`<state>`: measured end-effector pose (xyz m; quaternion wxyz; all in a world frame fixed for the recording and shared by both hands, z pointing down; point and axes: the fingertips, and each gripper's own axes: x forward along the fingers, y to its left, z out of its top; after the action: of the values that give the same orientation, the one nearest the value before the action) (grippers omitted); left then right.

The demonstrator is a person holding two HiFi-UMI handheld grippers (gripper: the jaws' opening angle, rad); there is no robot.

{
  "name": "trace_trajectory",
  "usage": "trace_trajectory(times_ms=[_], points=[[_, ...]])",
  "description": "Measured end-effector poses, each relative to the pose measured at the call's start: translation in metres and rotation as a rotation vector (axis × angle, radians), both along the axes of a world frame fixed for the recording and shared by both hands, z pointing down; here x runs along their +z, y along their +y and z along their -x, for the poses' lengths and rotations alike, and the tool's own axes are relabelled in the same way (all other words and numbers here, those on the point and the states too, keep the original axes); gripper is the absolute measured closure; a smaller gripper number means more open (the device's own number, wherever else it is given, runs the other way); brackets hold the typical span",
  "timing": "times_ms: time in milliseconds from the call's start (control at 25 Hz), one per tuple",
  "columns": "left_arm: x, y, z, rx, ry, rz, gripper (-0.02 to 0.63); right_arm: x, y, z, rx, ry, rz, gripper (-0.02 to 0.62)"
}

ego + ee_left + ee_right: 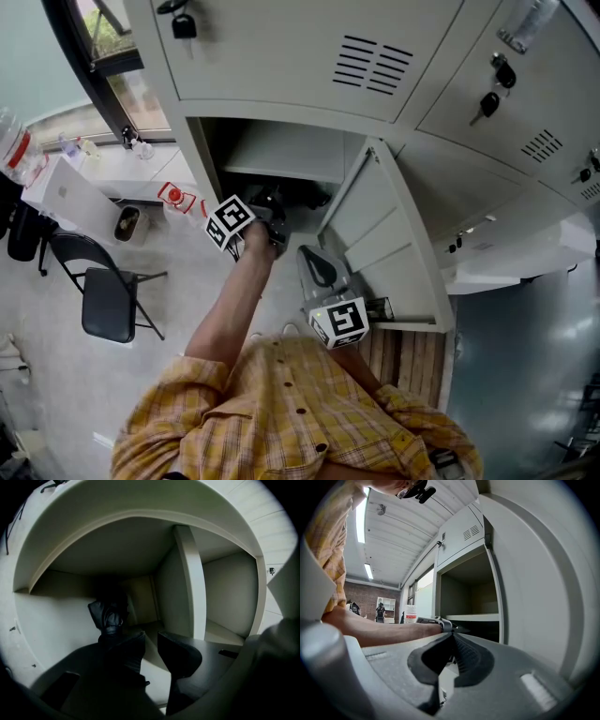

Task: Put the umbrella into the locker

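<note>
The left gripper [150, 641] reaches level into the open locker [180, 588] compartment, its jaws partly apart with only bare floor between them. The black folded umbrella [110, 616] sits beyond the left jaw, toward the compartment's back left corner and close to the left wall. The right gripper [451, 639] hangs outside near the open door [389, 234], its jaws closed together on nothing.

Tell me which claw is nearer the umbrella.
Left. The left claw is inside the locker beside the umbrella; the right claw hangs outside, by the open door.
</note>
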<state>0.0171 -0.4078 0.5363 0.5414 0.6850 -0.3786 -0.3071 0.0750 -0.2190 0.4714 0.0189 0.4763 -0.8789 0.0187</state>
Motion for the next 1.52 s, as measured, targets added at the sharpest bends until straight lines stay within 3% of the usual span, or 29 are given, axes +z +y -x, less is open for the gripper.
trace_trajectory(times_ms=[200,1520], points=[[-0.001,0.006,0.000,0.012,-0.003,-0.005,0.598,-0.001,0.001,0.001,0.000,0.002,0.000,0.598],[-0.033,0.068,0.003,0.115,-0.058,-0.093,0.603,-0.002,0.009,0.011,0.050,0.017,0.005,0.598]])
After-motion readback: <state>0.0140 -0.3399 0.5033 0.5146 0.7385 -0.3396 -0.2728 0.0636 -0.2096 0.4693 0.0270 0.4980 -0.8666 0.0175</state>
